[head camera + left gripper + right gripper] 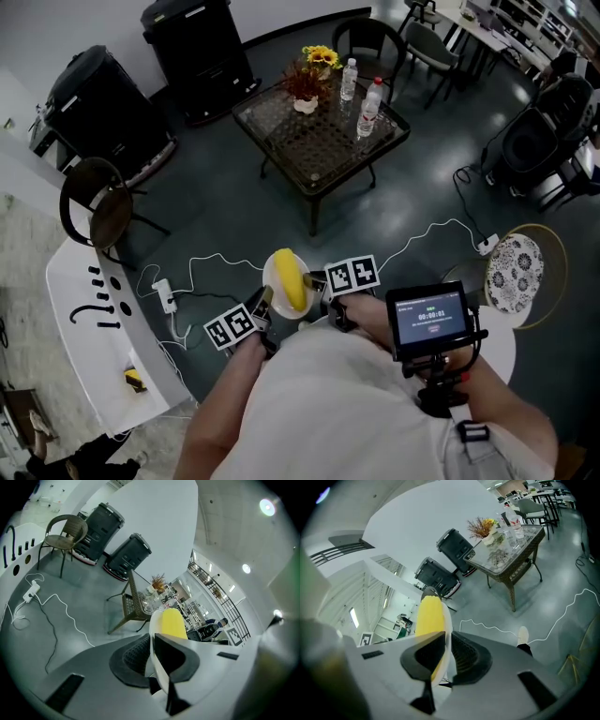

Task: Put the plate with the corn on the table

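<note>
Held over the floor, lower centre of head view: small white round plate [270, 279], w/ left tool [264, 304] & right tool [315, 283] each clamped on a rim. The yellow corn cob [292, 279] lies loose on it. Upper centre, well apart: glass-top wicker table [319, 141]. Risk: uneven hands tilt plate, cob rolls off; thin rim could slip out.

Left tongs [266, 302]: clamped on the left rim of the plate [273, 278]
Right tongs [315, 282]: clamped on its right rim
Arms: bent, close together
</note>
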Motion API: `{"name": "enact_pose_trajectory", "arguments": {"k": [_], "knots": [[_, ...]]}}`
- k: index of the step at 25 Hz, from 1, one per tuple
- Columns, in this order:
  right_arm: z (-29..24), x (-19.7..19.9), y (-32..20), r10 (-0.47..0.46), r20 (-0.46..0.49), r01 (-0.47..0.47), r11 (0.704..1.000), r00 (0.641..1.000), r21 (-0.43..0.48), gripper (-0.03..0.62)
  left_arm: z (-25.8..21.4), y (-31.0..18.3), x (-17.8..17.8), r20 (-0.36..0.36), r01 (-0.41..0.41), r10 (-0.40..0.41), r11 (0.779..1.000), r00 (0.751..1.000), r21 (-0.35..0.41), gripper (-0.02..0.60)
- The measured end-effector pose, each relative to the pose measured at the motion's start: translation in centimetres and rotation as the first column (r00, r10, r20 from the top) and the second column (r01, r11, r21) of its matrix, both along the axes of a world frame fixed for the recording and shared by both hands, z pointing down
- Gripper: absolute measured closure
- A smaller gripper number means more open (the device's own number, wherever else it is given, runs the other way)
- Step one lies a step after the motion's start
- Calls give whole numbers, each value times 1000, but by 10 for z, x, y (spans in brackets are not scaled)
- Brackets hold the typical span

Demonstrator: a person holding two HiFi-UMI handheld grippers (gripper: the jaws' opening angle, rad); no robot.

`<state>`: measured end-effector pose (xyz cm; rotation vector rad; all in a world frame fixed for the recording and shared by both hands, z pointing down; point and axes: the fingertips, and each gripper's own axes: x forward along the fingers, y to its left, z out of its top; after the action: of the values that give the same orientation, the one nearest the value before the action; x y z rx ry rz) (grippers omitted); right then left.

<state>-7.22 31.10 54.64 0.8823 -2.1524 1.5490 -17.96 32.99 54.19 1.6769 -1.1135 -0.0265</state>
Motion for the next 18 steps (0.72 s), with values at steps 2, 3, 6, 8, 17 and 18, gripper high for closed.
{"name": "enact_pose_trajectory", "arguments": {"k": [2,3,6,8,17,18], "knots": [[0,3,-4,0,3,0,1000,1000,-2,546,1,-3,3,1,1,-1,1000,1000,-3,546],[-1,3,-5,1,3,-1,1000,1000,-3,545,0,-5,3,1,1,-1,1000,1000,-4,546],[-1,3,-7,2,6,-2,1000,1000,-3,546,0,-6,3,1,0,0,1000,1000,-6,546],[1,3,-8,4,8,-4,1000,1000,-6,545,1,-7,3,3,1,-1,1000,1000,-9,546],[9,7,-21,-2,10,2,1000,1000,-28,546,9,-19,7,3,4,-4,999,1000,-35,546],[10,7,-23,-4,10,4,1000,1000,-31,546,10,-22,7,3,5,-5,999,1000,-38,546]]}}
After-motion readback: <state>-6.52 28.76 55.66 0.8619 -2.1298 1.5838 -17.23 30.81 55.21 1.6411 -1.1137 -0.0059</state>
